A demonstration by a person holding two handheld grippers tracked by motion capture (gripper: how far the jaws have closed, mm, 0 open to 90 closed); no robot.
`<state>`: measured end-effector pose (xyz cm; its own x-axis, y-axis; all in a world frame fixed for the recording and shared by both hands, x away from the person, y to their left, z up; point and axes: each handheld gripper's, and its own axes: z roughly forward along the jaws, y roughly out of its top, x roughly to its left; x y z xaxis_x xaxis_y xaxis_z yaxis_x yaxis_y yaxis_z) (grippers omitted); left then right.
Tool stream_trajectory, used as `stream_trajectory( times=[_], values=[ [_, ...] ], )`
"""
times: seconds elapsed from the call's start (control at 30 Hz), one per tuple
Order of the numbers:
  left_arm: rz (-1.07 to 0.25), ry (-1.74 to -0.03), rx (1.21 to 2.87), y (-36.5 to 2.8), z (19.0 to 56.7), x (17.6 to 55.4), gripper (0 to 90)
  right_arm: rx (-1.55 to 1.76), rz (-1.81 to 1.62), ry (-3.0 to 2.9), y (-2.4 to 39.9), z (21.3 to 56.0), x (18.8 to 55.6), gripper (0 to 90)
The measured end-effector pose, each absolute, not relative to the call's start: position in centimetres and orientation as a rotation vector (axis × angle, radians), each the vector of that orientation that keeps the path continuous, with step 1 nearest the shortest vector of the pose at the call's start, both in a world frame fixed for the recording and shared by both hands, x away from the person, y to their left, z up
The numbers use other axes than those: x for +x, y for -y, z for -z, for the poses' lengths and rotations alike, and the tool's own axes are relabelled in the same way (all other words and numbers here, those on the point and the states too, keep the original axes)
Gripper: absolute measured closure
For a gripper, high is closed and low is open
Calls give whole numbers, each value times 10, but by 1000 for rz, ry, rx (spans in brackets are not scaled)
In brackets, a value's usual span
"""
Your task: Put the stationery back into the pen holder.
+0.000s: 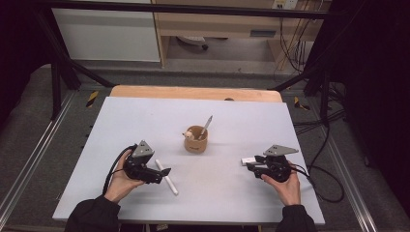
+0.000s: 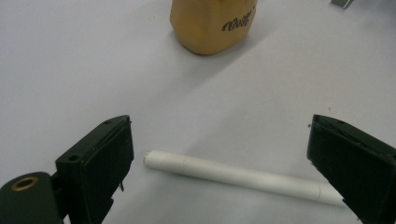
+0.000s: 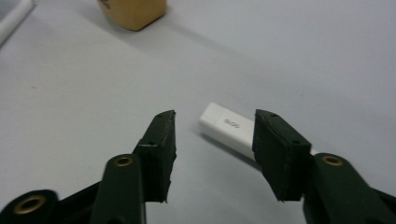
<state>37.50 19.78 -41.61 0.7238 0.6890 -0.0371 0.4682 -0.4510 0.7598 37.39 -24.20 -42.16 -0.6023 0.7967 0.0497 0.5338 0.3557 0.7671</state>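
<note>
Lower left of the high view, the left tongs (image 1: 164, 172) stand wide apart over a white pen (image 2: 243, 177) lying flat on the bench (image 1: 145, 116) — seemingly lined up to grip it. The right tongs (image 1: 250, 166), lower right, are apart beside a white eraser (image 3: 229, 127); centre frame stands a wooden pen cup (image 1: 196, 140).

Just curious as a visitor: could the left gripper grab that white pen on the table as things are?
Probably yes. The left gripper is open, its jaws either side of the white pen, which lies flat with nothing over it.
</note>
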Motion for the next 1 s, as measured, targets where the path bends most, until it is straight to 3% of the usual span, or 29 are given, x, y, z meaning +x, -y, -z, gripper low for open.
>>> stream_trajectory(
  times=[0.3, 0.43, 0.67, 1.0],
  values=[
    [-350, -864, 2135, -205, 424, 369, 86, 1330, -1021, -2189, 262, 422, 391, 834],
    [-345, -854, 2143, -205, 426, 367, 87, 1401, -971, -2154, 273, 426, 399, 895],
    [-332, -853, 2147, -206, 427, 367, 86, 1485, -948, -2105, 288, 436, 408, 900],
    [-325, -850, 2158, -204, 430, 367, 83, 1427, -953, -2162, 276, 442, 409, 900]
  ],
)
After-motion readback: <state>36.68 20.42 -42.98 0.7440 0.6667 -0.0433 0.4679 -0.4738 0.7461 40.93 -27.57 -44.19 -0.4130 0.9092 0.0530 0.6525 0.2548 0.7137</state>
